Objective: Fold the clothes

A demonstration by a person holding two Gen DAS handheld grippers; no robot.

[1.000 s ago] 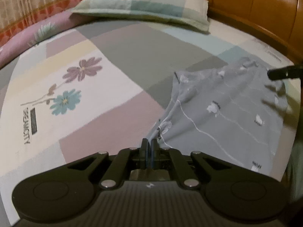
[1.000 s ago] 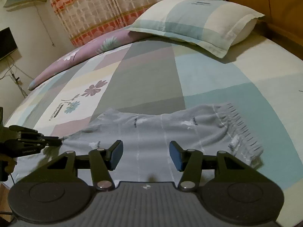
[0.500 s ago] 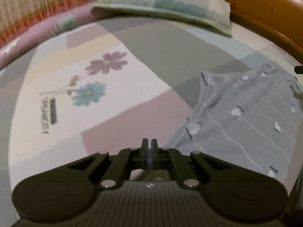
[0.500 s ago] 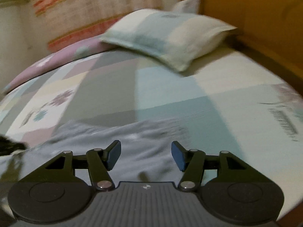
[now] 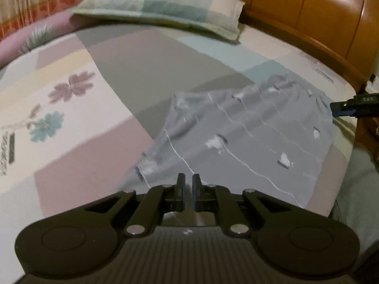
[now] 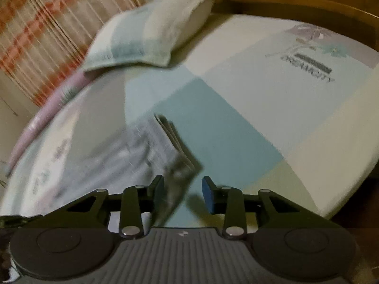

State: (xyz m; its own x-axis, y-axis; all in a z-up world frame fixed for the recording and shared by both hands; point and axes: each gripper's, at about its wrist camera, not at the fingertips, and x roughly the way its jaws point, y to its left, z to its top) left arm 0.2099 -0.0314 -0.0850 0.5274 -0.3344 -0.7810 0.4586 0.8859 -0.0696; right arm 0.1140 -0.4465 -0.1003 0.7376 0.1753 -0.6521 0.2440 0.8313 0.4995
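A grey garment (image 5: 248, 137) with small white motifs lies spread on the patchwork bed sheet (image 5: 142, 66). My left gripper (image 5: 188, 184) is shut on the garment's near edge, and the cloth runs up between its fingers. In the right wrist view the garment (image 6: 151, 146) is blurred, and its ribbed waistband corner reaches in between the fingers of my right gripper (image 6: 182, 189). That gripper is open, with the cloth beside its left finger. In the left wrist view the tip of my right gripper (image 5: 343, 107) shows at the garment's far right corner.
A checked pillow (image 5: 165, 4) lies at the head of the bed, against the wooden headboard (image 5: 308, 23). A rolled purple quilt (image 5: 30, 37) runs along the far side under the striped curtain (image 6: 35, 35). The bed's edge (image 6: 343, 201) is close on the right.
My right gripper has swung right and dropped to the waistband corner, still open. My left gripper keeps its hold and the garment now lies more in front of it.
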